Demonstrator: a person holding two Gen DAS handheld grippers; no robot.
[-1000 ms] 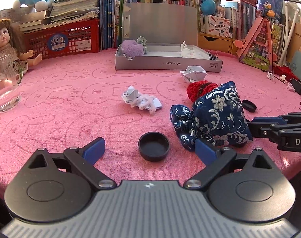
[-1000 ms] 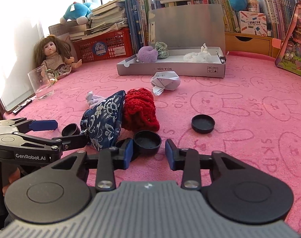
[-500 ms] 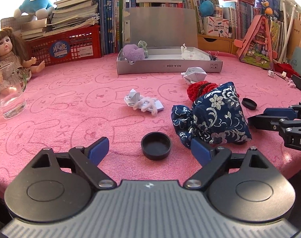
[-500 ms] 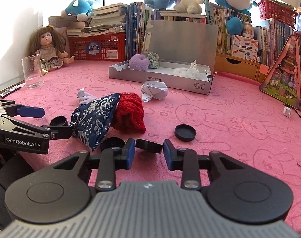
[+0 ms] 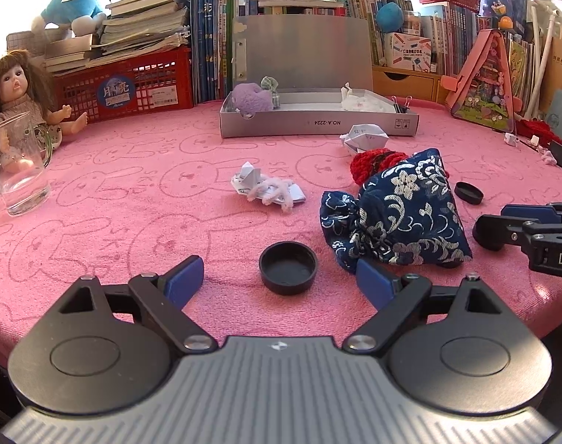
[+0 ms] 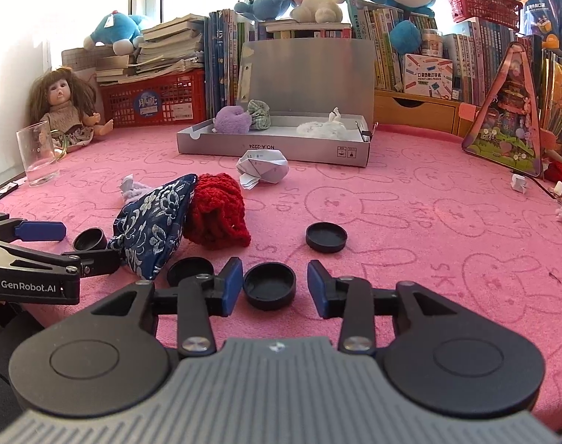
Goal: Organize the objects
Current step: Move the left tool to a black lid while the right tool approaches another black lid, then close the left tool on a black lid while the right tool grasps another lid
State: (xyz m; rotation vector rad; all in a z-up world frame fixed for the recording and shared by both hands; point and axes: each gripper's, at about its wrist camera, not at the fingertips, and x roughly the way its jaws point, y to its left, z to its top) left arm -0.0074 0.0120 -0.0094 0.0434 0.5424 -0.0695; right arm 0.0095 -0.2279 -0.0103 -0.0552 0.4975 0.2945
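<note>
Evidently the right gripper (image 6: 274, 286) held its fingers open around a round black plastic cap (image 6: 269, 285) on the pink tabletop (image 6: 410, 222); the left gripper (image 5: 280, 279) gaped likewise; an off-centre squeeze risked flicking the shallow cap away.

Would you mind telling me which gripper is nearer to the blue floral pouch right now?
Left. The left gripper has its right finger touching the blue floral pouch. The right gripper sits off to the pouch's other side, around a black cap.
</note>
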